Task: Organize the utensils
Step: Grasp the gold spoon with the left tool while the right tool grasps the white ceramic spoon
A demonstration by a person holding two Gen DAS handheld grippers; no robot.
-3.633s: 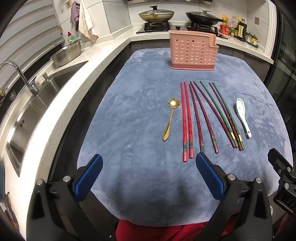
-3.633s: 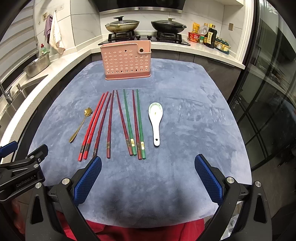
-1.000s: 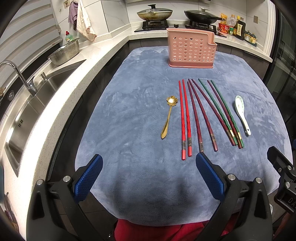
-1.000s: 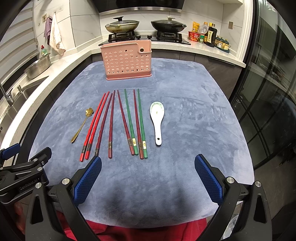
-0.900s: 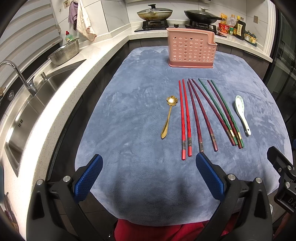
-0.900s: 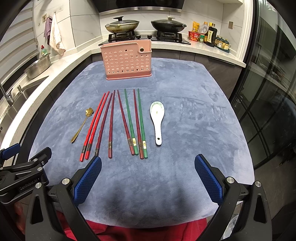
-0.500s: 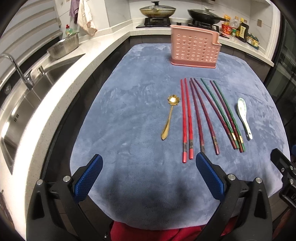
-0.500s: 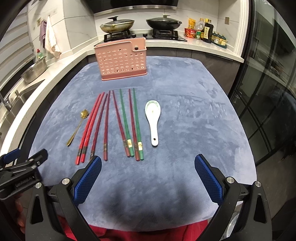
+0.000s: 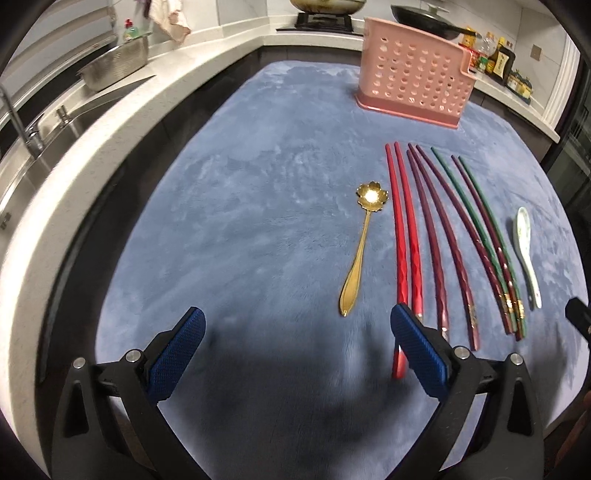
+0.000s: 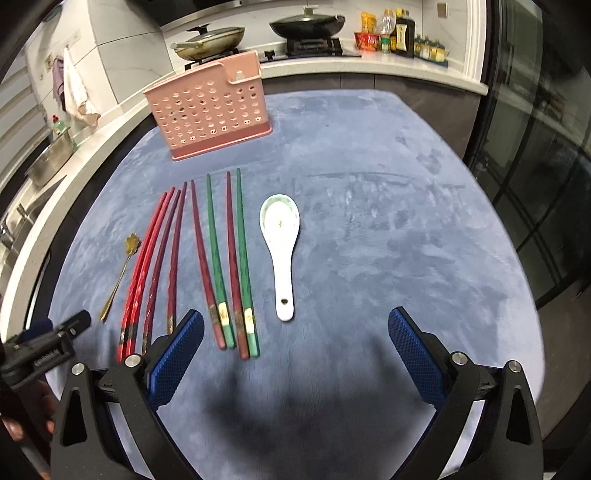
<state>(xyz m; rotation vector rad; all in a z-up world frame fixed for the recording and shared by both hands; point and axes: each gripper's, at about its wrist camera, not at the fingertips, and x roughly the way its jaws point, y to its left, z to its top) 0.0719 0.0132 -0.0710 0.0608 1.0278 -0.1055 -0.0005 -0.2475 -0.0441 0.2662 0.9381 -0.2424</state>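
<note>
A pink perforated utensil holder (image 9: 413, 81) (image 10: 212, 120) stands upright at the far end of a blue mat (image 9: 258, 229). In front of it lie a gold flower-bowl spoon (image 9: 364, 243) (image 10: 120, 271), several red, maroon and green chopsticks (image 9: 436, 236) (image 10: 207, 254) in a row, and a white ceramic spoon (image 9: 526, 254) (image 10: 282, 245). My left gripper (image 9: 295, 332) is open just short of the gold spoon's handle tip, its right finger over the red chopsticks' near ends. My right gripper (image 10: 295, 332) is open, near the white spoon's handle end.
A white counter with a sink (image 9: 22, 155) and a steel bowl (image 9: 114, 66) runs along the left. Pans on a stove (image 10: 258, 33) and bottles (image 10: 402, 37) stand behind the holder. Dark glass (image 10: 546, 184) bounds the right side. The mat's right half (image 10: 406, 221) is bare.
Both grippers have moved forward and lower toward the utensils, which now look larger. The utensils and holder have not moved. Both grippers stay open.
</note>
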